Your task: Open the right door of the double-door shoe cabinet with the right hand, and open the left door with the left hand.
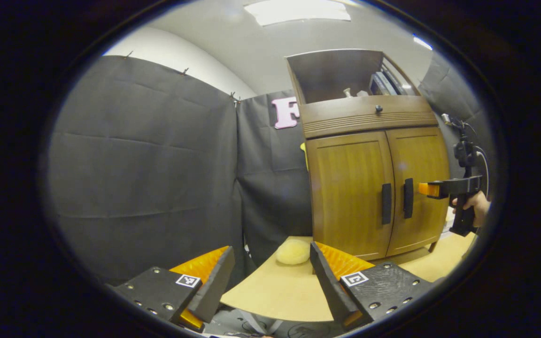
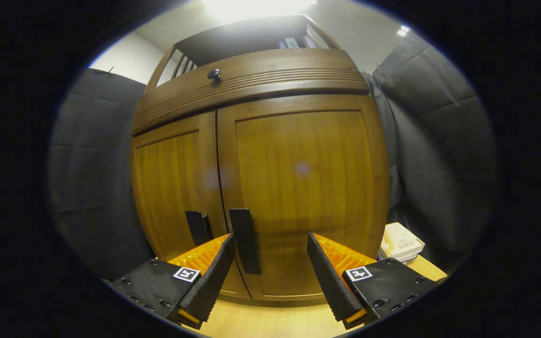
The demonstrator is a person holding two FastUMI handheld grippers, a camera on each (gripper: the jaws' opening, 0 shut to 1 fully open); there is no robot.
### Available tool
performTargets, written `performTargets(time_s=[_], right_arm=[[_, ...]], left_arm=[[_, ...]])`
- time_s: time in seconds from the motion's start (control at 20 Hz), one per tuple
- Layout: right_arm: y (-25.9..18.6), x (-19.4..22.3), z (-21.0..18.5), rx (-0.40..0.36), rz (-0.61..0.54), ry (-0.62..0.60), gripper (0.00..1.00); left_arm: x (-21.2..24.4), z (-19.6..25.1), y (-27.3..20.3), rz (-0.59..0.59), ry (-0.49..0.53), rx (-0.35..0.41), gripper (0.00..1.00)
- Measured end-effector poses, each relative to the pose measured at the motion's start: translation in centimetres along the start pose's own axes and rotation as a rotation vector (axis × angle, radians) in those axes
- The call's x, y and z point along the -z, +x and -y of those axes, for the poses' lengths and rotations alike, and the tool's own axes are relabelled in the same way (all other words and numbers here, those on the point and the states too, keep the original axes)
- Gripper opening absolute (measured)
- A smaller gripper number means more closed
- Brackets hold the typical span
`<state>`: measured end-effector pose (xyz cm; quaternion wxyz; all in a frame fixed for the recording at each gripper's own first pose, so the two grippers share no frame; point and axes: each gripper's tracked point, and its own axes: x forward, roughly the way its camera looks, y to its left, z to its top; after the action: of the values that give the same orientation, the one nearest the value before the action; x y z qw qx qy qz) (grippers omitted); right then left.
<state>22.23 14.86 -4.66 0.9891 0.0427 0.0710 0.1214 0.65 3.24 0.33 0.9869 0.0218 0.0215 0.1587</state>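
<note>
One wooden cabinet (image 1: 374, 183) at three o'clock, with two doors, two dark handles and one knob (image 1: 379, 109); one pale yellow lump (image 1: 292, 252) at six o'clock; two grippers

Left view far, right view near cabinet (image 2: 261, 178).

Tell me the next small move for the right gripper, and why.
Probably ease the right gripper forward and a little left, so its open fingers go round the right door's handle. Both doors look closed, and the handle sits just inside the left finger.
</note>
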Motion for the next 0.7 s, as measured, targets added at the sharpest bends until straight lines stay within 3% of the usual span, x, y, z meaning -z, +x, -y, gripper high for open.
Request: performTargets(time_s=[0.35,0.4,0.65,0.7], right_arm=[[3.9,1.6,-1.8,-0.025,-0.055,-0.016,0.94],[4.5,1.8,-2.2,-0.028,-0.064,-0.017,0.89],[5.4,2.6,-3.3,-0.044,-0.091,-0.033,0.48],[5.6,2.8,-3.5,-0.042,-0.101,-0.048,0.48]], left_arm=[[-0.9,-0.5,-0.5,-0.02,0.007,-0.056,0.92],[-0.8,-0.5,-0.5,-0.02,0.008,-0.064,0.93],[-0.9,-0.7,-1.2,-0.024,0.004,-0.095,0.93],[-0.9,-0.8,-1.3,-0.024,0.004,-0.099,0.93]])
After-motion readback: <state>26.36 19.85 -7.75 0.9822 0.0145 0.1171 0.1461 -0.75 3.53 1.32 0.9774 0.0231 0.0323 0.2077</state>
